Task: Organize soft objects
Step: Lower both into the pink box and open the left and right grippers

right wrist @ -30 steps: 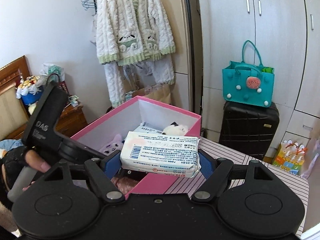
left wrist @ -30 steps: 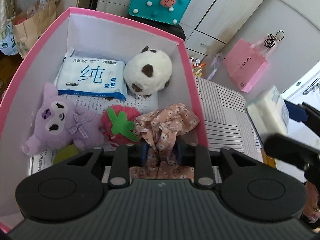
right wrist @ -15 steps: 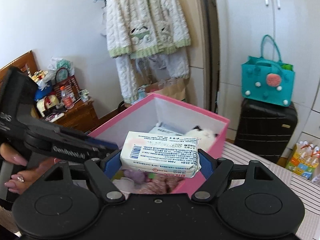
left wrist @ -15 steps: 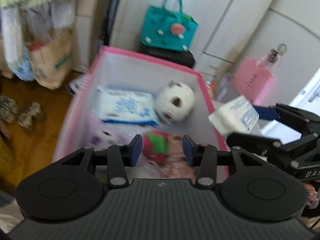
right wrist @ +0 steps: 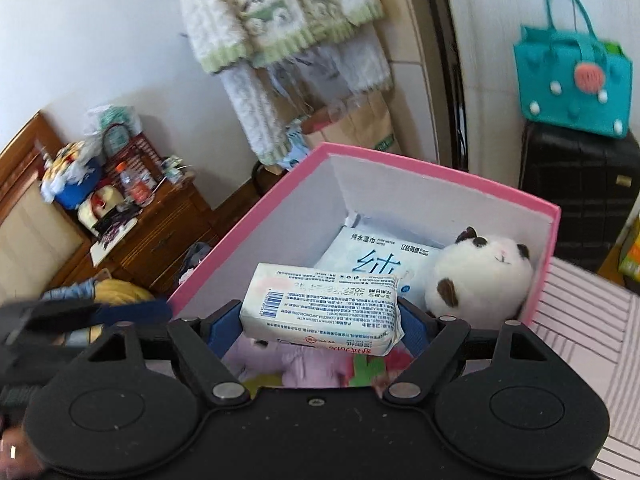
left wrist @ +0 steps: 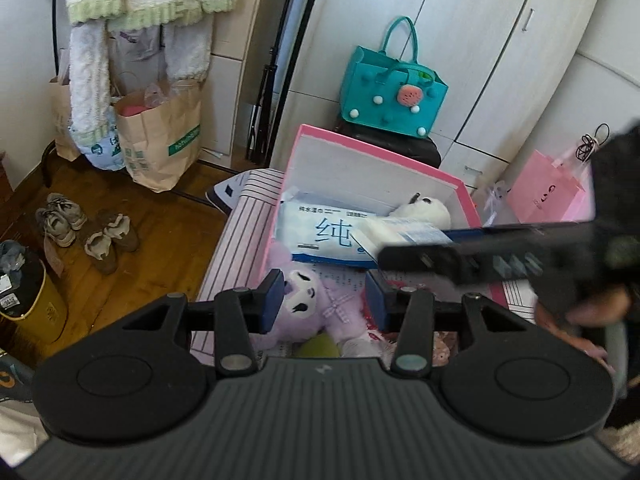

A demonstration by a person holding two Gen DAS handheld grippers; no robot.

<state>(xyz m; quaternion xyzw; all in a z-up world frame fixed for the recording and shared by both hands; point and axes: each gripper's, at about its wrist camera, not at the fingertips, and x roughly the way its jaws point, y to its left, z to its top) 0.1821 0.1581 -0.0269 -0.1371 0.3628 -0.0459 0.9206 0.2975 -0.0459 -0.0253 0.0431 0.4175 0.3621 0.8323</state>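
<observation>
Right tool (right wrist: pixel 322 322): clamped on the tissue pack (right wrist: pixel 322 312), gripping it by its two short ends, long axis crosswise between the fingers.
Tissue pack position: held above the open pink box (right wrist: pixel 440 164), over its near half.
Key relation: the box floor lies straight below; the wet-wipes pack (right wrist: pixel 376 260) and white plush (right wrist: pixel 480 276) fill the far end.
Left tool (left wrist: pixel 325 296): open, empty, hovering over the purple plush (left wrist: pixel 308 300).
Nearer hand: the right.

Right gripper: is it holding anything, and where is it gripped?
Yes. The right gripper holds the white tissue pack by its two short ends, over the pink box. The left gripper is open, holding nothing.
</observation>
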